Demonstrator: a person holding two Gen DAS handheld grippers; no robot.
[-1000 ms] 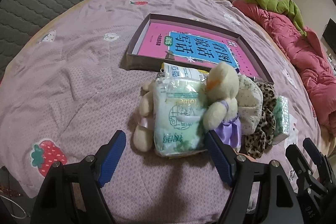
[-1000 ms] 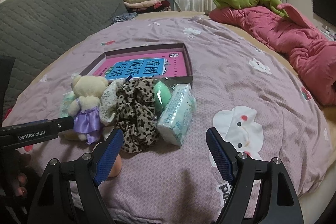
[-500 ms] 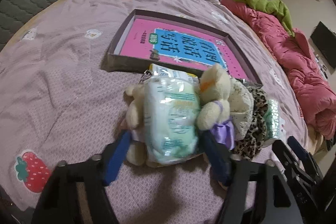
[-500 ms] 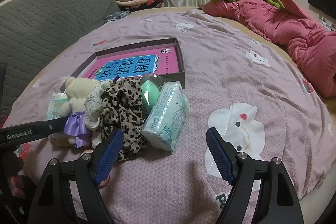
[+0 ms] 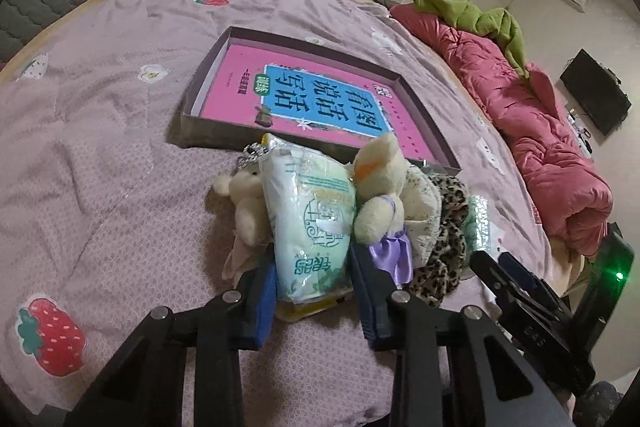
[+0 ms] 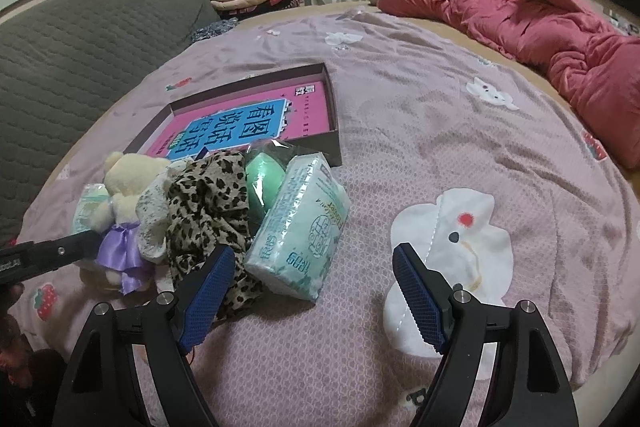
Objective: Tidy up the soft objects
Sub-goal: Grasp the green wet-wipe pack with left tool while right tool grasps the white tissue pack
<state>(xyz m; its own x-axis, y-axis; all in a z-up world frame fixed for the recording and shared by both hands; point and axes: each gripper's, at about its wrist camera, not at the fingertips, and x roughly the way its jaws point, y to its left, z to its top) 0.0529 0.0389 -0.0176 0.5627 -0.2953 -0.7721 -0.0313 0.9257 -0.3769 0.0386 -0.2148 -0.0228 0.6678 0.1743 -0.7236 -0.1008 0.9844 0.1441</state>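
left gripper (image 5: 314,291) jaws just closing, pads now pressing both sides of a pale green tissue pack (image 5: 310,227) lying on the lilac bedspread (image 5: 100,131) between two cream teddy bears, right gripper (image 6: 310,301) wide open and empty, hovering near a second tissue pack (image 6: 304,231) beside a leopard-print cloth (image 6: 208,207), shallow box (image 5: 200,135) just behind the pile

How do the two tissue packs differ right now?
The left tissue pack sits between the left gripper pads, which have just been closing and now press its sides; the right tissue pack lies free ahead of the open right gripper. The left pack is wedged between plush toys; the right leans on the leopard cloth. Both are pale green, plastic-wrapped.
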